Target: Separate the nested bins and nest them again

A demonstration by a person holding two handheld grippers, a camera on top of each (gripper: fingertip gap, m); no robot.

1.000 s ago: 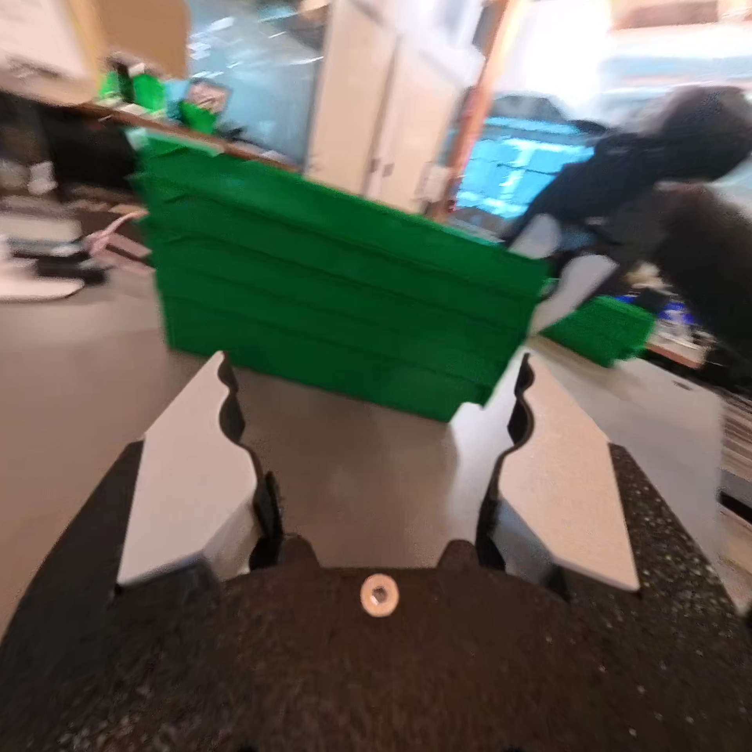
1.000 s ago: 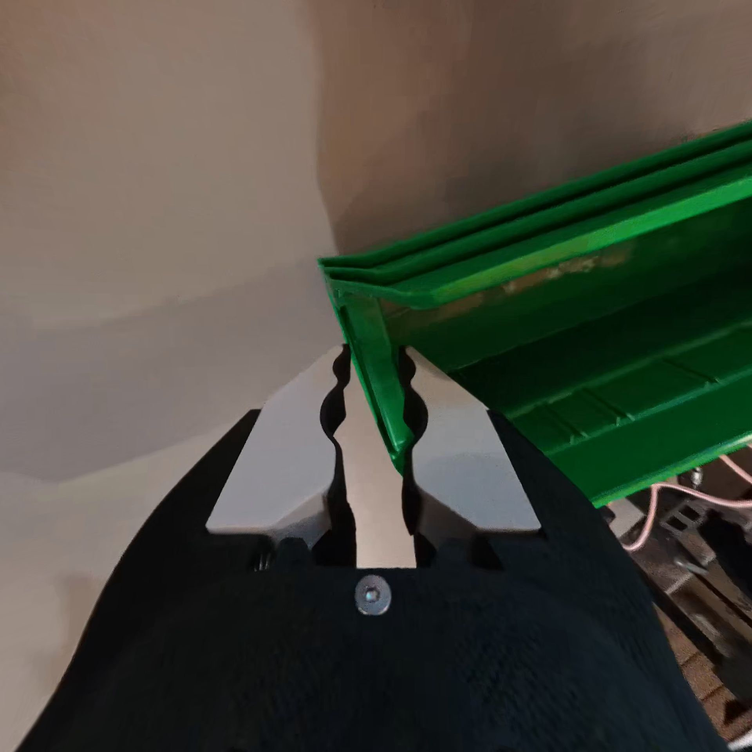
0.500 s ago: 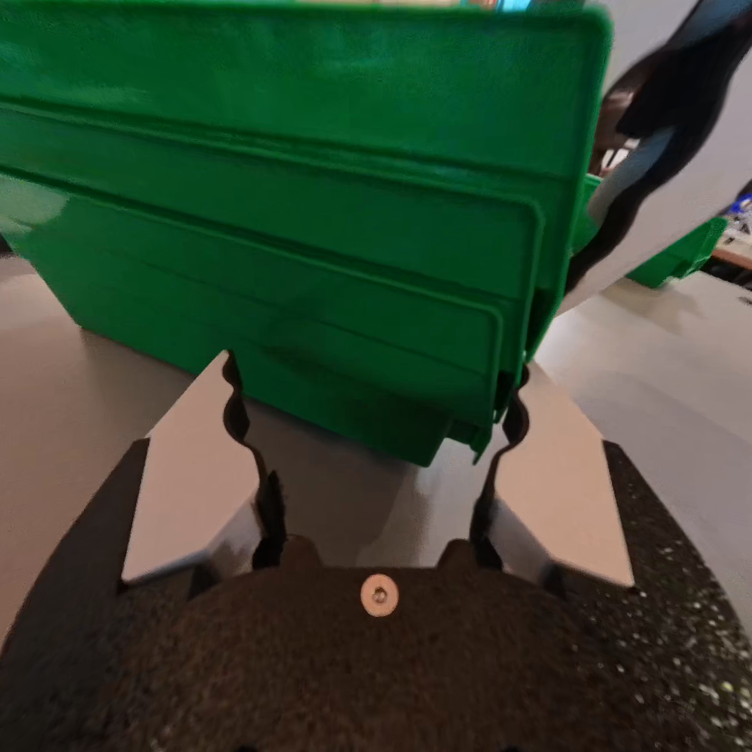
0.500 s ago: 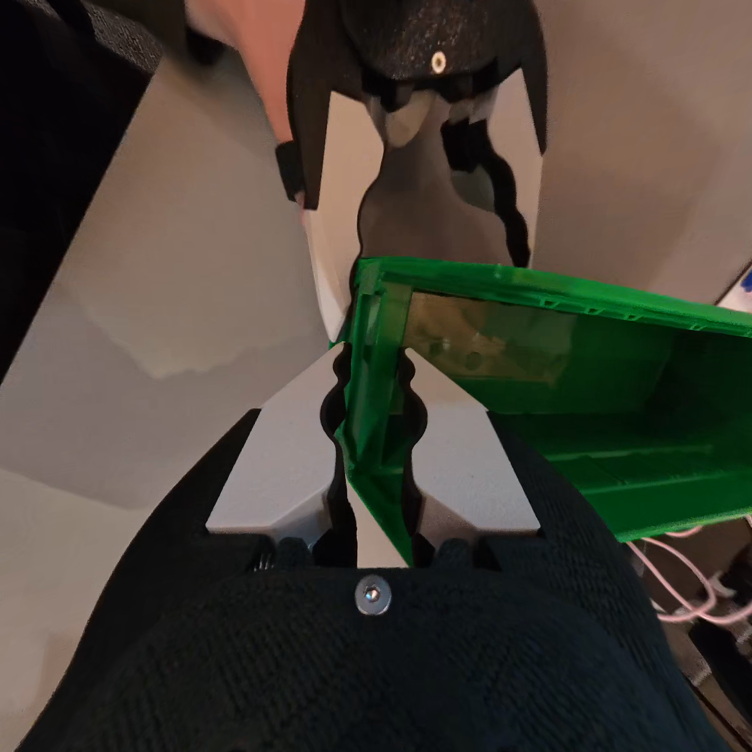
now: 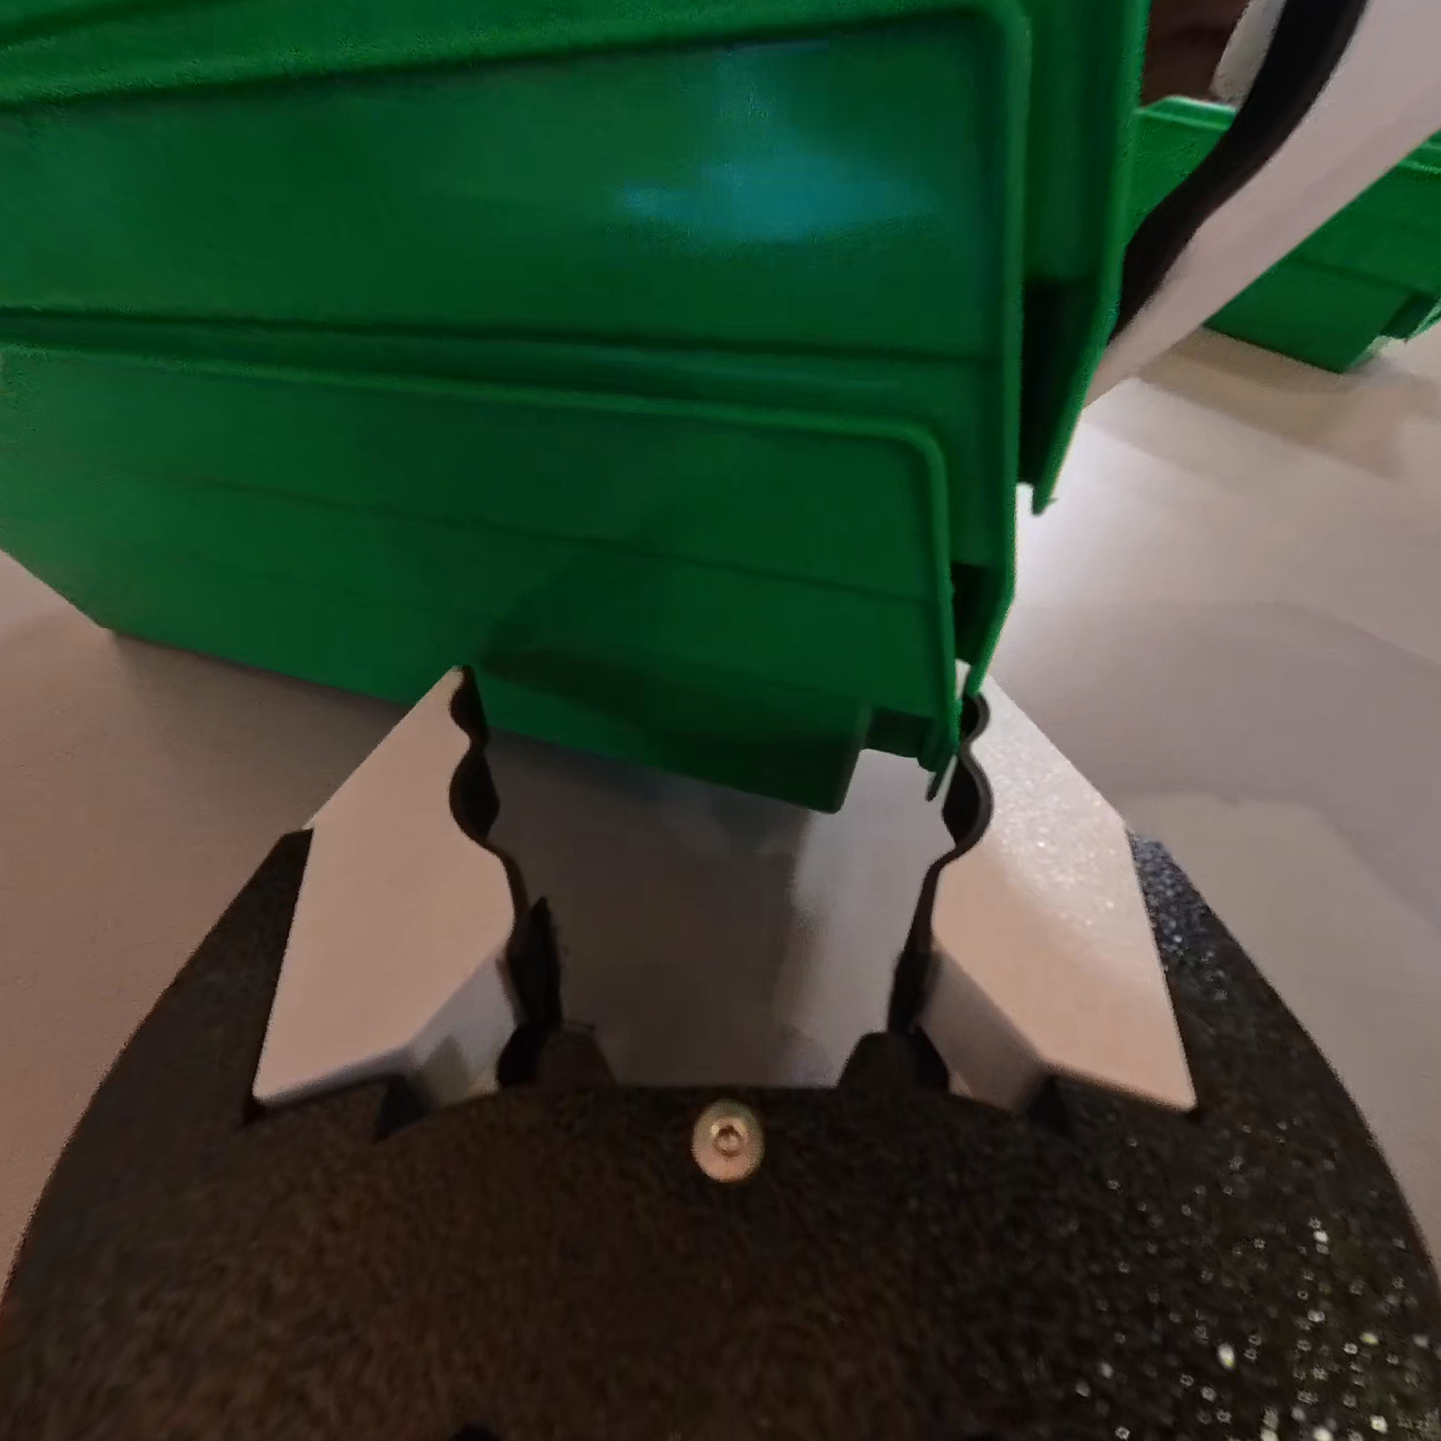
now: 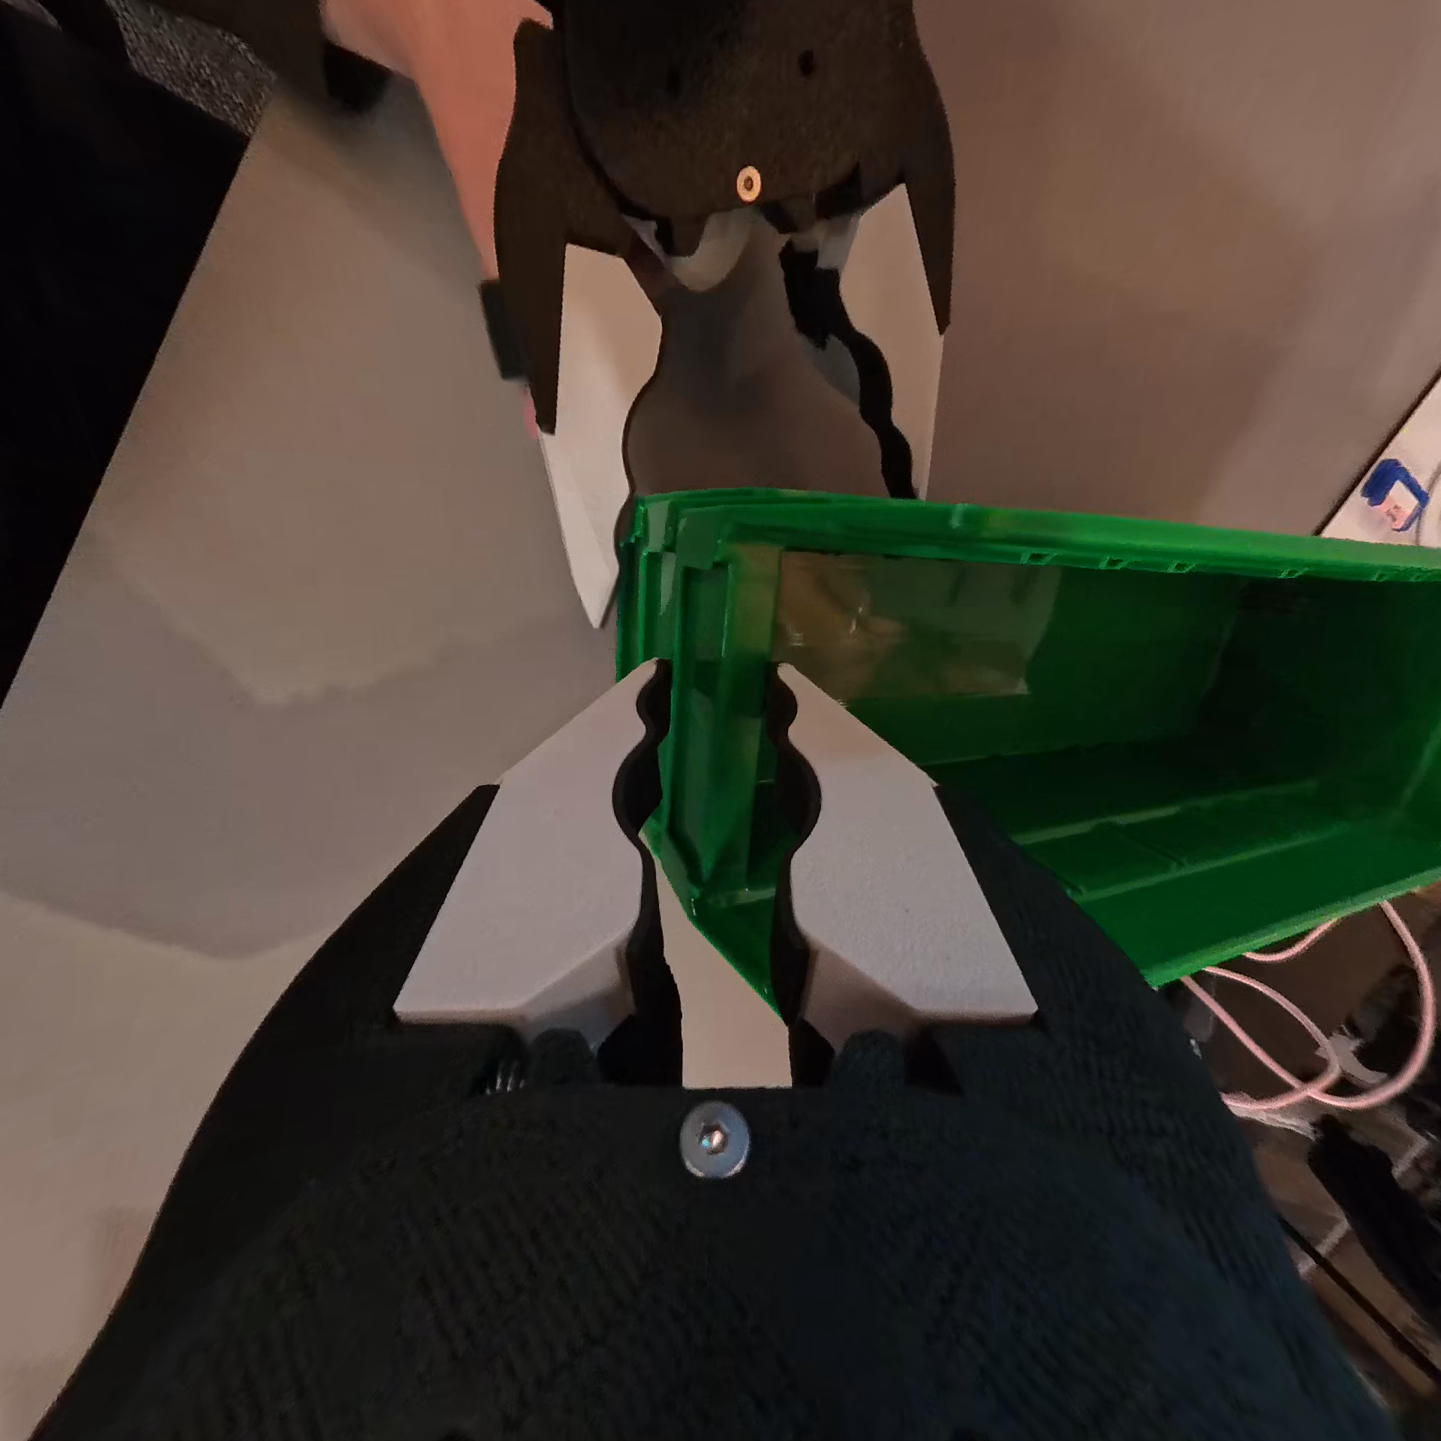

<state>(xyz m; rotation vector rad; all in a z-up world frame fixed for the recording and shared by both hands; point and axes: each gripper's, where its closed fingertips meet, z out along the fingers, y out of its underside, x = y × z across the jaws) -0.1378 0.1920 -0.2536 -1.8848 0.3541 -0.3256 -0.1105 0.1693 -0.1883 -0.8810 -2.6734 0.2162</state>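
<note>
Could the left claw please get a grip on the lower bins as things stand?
Probably yes. The left claw is open at the corner of the nested bins, with nothing between; the right claw grips the inner bin's wall on the opposite side, clear of it.

Dim warm indoor light; pale glare patch on green bins (image 5: 499,234); soft shadows on table (image 6: 234,624); blurred, fisheye-bent edges.

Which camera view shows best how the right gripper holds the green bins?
The right wrist view: the right gripper is shut on the end wall of the green bins. The left wrist view shows only one white finger of it behind the bins' top right corner.
</note>
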